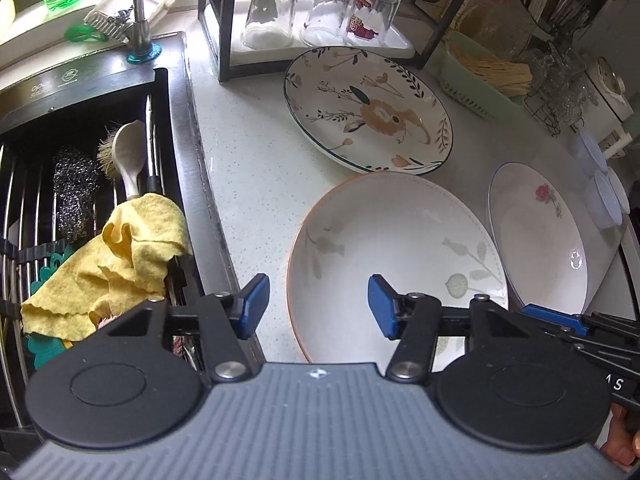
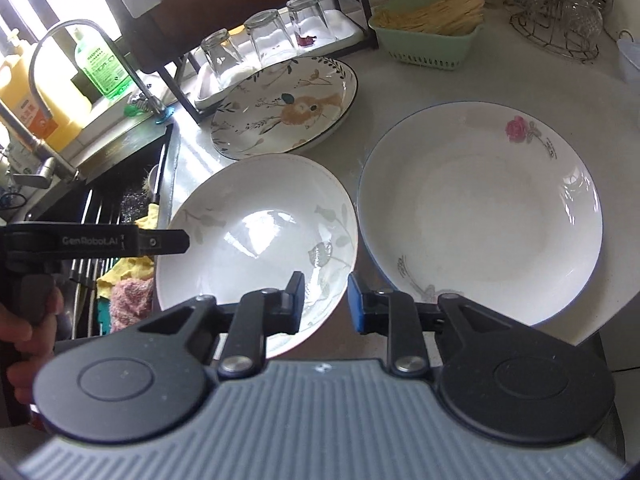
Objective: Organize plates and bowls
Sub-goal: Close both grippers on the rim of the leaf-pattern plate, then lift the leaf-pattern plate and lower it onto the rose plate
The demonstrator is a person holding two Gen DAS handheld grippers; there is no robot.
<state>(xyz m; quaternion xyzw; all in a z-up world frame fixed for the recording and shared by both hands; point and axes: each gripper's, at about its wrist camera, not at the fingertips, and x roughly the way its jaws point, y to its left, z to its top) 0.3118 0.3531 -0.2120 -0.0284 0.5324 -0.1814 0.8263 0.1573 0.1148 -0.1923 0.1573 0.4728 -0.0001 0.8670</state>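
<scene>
Three plates lie on the pale counter. The nearest is a white plate with grey leaves (image 1: 400, 240) (image 2: 256, 232). My left gripper (image 1: 316, 306) straddles its left rim, jaws apart, pads clear of the rim. My right gripper (image 2: 325, 302) straddles its right rim with a narrow gap; one finger is over the plate, the other outside, and neither pad visibly presses. A white plate with a red rose (image 2: 480, 208) (image 1: 536, 240) sits just to the right. Behind both lies a dark-rimmed flowered plate with a tan animal (image 1: 368, 108) (image 2: 288, 108).
A dark sink (image 1: 176, 152) on the left holds a rack, a yellow cloth (image 1: 120, 256), a scourer and a brush. Behind the plates is a black frame shelf with three upturned glasses (image 1: 320, 12). A green basket (image 2: 428, 28) and a wire basket of glassware (image 2: 560, 8) stand at the back right.
</scene>
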